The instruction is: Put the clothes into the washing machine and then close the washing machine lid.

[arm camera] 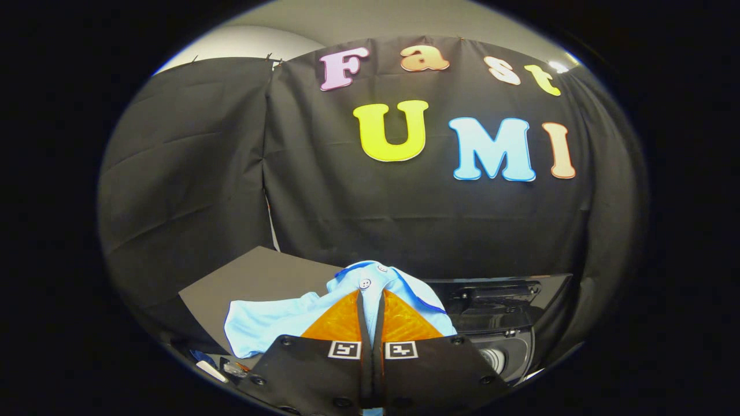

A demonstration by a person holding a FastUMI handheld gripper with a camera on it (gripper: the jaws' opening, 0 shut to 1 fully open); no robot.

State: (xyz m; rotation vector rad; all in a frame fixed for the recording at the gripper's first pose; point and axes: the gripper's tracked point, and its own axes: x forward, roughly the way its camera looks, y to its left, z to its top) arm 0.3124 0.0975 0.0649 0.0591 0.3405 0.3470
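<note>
Gripper view: gripper (370,315) fingers clamped on light-blue shirt (272,320), pinched near its buttons for carrying; washing machine (503,323) just beyond, rightward.

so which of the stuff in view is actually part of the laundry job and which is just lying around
Part of the job:
- light blue shirt, pinched between the gripper jaws
- washing machine, dark, lid open, just beyond the shirt

Just lying about:
- black board under and behind the shirt
- small odds and ends beside the jaws, too small to identify
</note>
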